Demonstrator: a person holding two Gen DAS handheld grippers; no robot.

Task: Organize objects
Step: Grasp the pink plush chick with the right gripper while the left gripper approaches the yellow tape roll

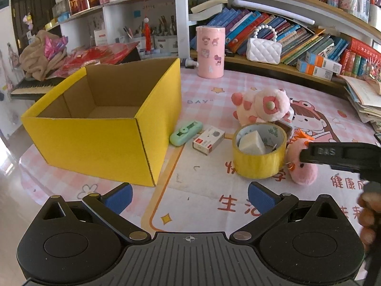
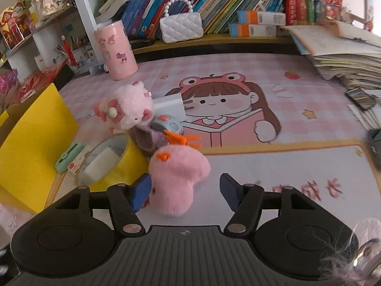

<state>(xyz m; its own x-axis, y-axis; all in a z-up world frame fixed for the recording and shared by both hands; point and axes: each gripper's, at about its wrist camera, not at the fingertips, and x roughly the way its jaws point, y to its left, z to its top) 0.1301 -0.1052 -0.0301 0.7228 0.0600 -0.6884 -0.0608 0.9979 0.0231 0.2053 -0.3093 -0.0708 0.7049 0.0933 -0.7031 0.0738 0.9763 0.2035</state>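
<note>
An open yellow cardboard box (image 1: 95,138) stands on the pink desk mat, empty inside; its side shows in the right wrist view (image 2: 31,128). Beside it lie a green tape dispenser (image 1: 185,133), a small white box (image 1: 209,140), a yellow tape roll (image 1: 259,162) with a white block inside, a pink-and-white plush (image 1: 262,106) and a pink plush with orange tufts (image 2: 176,174). My left gripper (image 1: 189,196) is open over bare mat in front of the box. My right gripper (image 2: 185,190) is open, its fingers either side of the pink plush, the left finger touching it.
A pink cylinder container (image 1: 210,52) stands at the back. A white quilted handbag (image 2: 181,26) and rows of books fill the shelf behind. A stack of papers and books (image 2: 345,57) lies at the right. A phone (image 2: 359,97) lies near it.
</note>
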